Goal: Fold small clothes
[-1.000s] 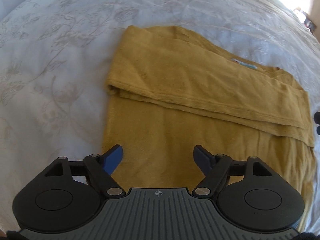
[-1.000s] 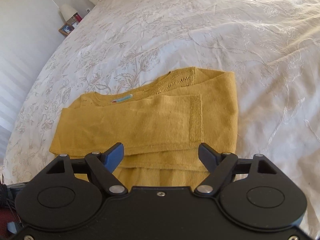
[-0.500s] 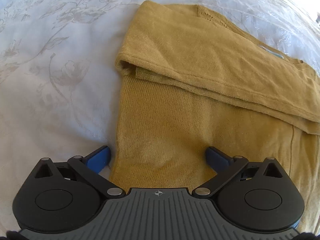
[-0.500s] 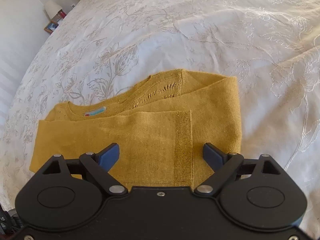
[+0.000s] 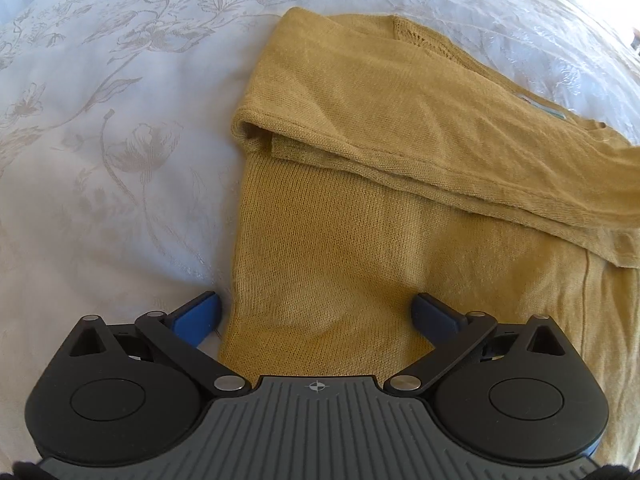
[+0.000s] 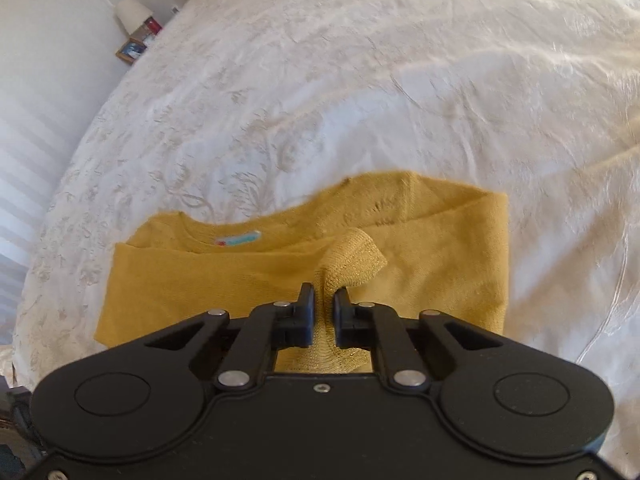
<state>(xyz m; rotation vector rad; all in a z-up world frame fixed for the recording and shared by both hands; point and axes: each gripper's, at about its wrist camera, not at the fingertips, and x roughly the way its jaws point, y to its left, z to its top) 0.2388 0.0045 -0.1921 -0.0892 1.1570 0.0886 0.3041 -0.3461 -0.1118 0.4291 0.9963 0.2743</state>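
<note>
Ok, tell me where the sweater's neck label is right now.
In the right wrist view the neck label sits inside the collar of the mustard sweater, left of the right gripper and the pinched cuff; the left wrist view shows it far right.

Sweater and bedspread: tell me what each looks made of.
Sweater: looks like fine mustard knit, matte; rows of knit stitches and a ribbed cuff show, fibre unclear. Bedspread: seems woven white cloth with a slight sheen; raised floral pattern, maybe embroidered.
</note>
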